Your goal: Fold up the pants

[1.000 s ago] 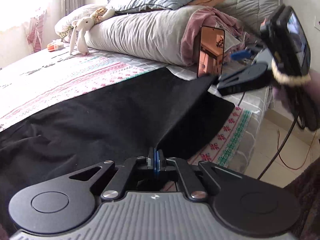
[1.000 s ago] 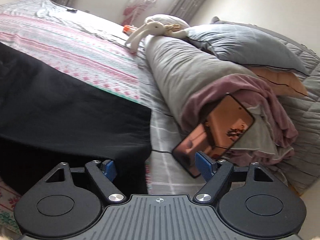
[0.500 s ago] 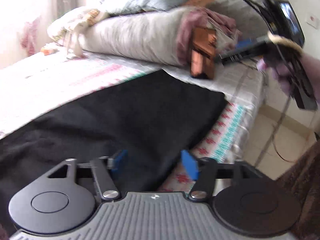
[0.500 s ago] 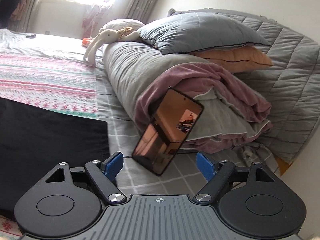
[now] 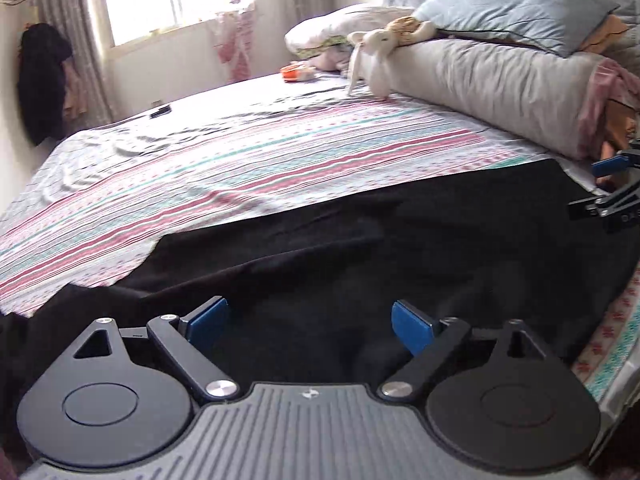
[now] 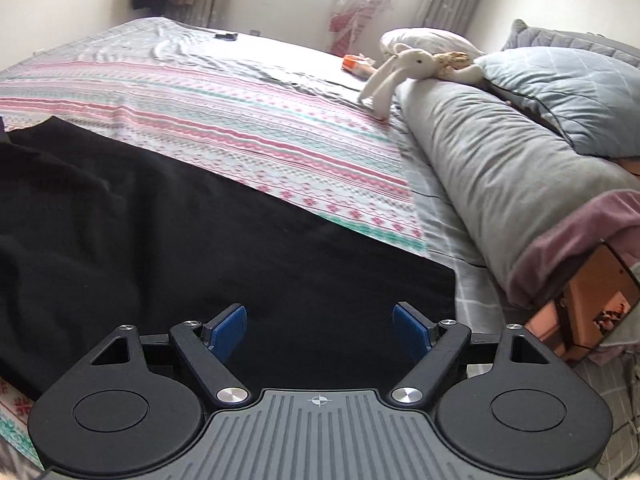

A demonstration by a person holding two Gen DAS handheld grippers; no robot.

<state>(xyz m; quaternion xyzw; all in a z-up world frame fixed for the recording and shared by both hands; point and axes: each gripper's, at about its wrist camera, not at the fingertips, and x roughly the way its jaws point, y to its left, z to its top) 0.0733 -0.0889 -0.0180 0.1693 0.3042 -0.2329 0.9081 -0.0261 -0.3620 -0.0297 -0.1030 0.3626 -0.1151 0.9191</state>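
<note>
Bed (image 5: 248, 168): striped pink-and-teal sheet, filling most of both views; compared with a second earlier, both cameras had swung toward the window side, so far more of the sheet showed.
Pants (image 5: 400, 248): black, spread flat along the near edge of the bed, lightly wrinkled at the left; in the right wrist view their straight edge (image 6: 280, 208) ran diagonally across the sheet. A second earlier a raised fold of them was pinched in the left tool; now they lay down flat.
Rolled duvet (image 6: 492, 168): grey, lying along the head of the bed, beyond the end of the pants and apart from them.
Pillow (image 5: 516, 4): pale blue, resting on top of the duvet.
Left tool (image 5: 310, 322): a second earlier its blue pads were pressed together on the cloth; now the jaws were opening and stood wide apart, holding nothing, the pants lying below and between them without any pad pressing on them.
Right tool (image 6: 320, 326): jaws spread wide, about as before, gripping nothing, poised over the end of the pants; its tip also showed at the right edge of the left wrist view (image 5: 616, 184).
Phone (image 6: 592, 312): propped against the pink blanket, now pushed to the right edge of the right wrist view instead of centre.
Toy rabbit (image 6: 404, 68): white, draped off the duvet's far end.
</note>
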